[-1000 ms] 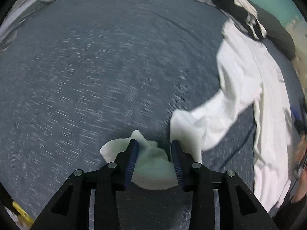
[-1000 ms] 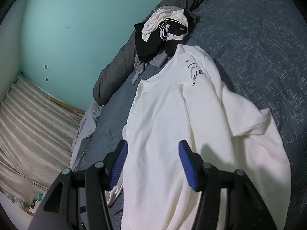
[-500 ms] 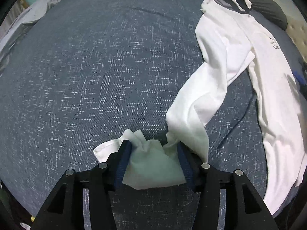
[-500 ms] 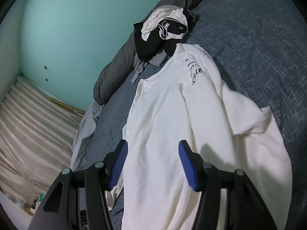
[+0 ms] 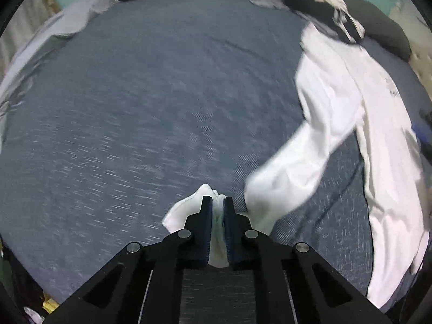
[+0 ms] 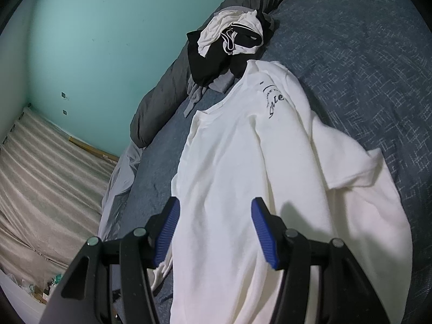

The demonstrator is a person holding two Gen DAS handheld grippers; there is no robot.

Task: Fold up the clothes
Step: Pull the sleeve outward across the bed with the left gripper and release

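Right claw [image 6: 216, 228] sits wide open with the white t-shirt [image 6: 243, 167] spread flat on the blue bed [image 6: 364, 67] right under and ahead of it. Black-and-white clothes pile [image 6: 226, 46] lies further ahead, touching the collar.

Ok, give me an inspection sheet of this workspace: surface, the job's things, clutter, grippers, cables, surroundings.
Surface: bed with a dark blue cover, mostly bare in the left wrist view.
Job's things: white shirt spread on the cover, print near one shoulder; one end of it stretches to the left gripper.
Clutter: pile of black and white clothes beyond the shirt's collar; grey duvet along the bed's edge.
Grippers: left gripper closing, white fabric pinched between its pads; right gripper open over the shirt, gripping nothing.
Cables: thin dark line on the cover beside the shirt; cable or crease, cannot tell.
Surroundings: teal wall; pale striped floor below it.
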